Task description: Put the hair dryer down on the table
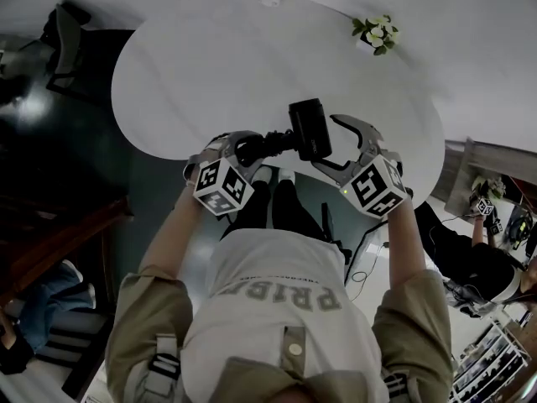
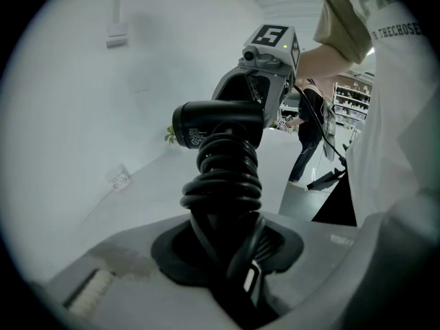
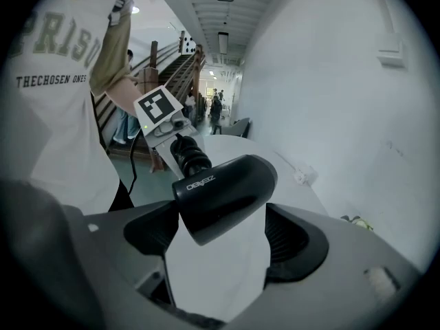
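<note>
Black plastic hair dryer (image 1: 309, 128), cord coiled round its handle, held over near edge of round white table (image 1: 252, 57), not yet down; left gripper (image 1: 246, 148) clamps the wrapped handle to carry it, right gripper (image 1: 336, 145) w/ jaws apart straddles barrel, prob. steadying

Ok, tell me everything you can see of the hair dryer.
The hair dryer is black, matte plastic by its look, with lettering on its short barrel. Its cord is coiled round the handle. It is held over the near edge of the white table; the left tool clamps the wrapped handle, the open right tool flanks the barrel.
</note>
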Motion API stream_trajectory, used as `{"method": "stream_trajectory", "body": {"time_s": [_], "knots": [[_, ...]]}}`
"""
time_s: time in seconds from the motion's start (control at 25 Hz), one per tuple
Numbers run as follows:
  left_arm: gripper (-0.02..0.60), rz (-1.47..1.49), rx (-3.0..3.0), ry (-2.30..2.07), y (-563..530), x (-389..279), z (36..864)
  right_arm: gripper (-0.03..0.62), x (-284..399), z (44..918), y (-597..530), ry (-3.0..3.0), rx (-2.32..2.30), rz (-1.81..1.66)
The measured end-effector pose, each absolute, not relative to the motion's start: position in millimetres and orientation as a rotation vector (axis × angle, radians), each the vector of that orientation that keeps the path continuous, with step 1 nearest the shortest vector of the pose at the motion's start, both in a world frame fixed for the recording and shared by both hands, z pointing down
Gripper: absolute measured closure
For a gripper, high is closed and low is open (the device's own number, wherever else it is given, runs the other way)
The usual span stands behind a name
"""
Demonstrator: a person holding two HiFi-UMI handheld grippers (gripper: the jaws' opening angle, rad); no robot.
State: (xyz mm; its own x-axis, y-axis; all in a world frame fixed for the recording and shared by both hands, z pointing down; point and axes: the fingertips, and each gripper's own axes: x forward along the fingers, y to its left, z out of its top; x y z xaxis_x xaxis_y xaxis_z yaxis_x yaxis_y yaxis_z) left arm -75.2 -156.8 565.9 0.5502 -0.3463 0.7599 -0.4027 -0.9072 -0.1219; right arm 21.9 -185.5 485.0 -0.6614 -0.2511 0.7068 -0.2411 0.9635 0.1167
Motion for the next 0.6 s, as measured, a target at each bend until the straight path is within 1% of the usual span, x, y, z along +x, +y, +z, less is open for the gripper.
{"method": "stream_trajectory", "body": {"time_s": [0.16, 0.6], "knots": [[0.436, 1.381, 2.706, -0.594, -161, -74, 579, 0.220, 24, 502, -184, -2.281, 0.320, -0.048], [0.436, 1.448, 2.682, -0.470, -168, -63, 610, 0.221, 38, 538, -189, -2.231, 0.332, 0.033]]}}
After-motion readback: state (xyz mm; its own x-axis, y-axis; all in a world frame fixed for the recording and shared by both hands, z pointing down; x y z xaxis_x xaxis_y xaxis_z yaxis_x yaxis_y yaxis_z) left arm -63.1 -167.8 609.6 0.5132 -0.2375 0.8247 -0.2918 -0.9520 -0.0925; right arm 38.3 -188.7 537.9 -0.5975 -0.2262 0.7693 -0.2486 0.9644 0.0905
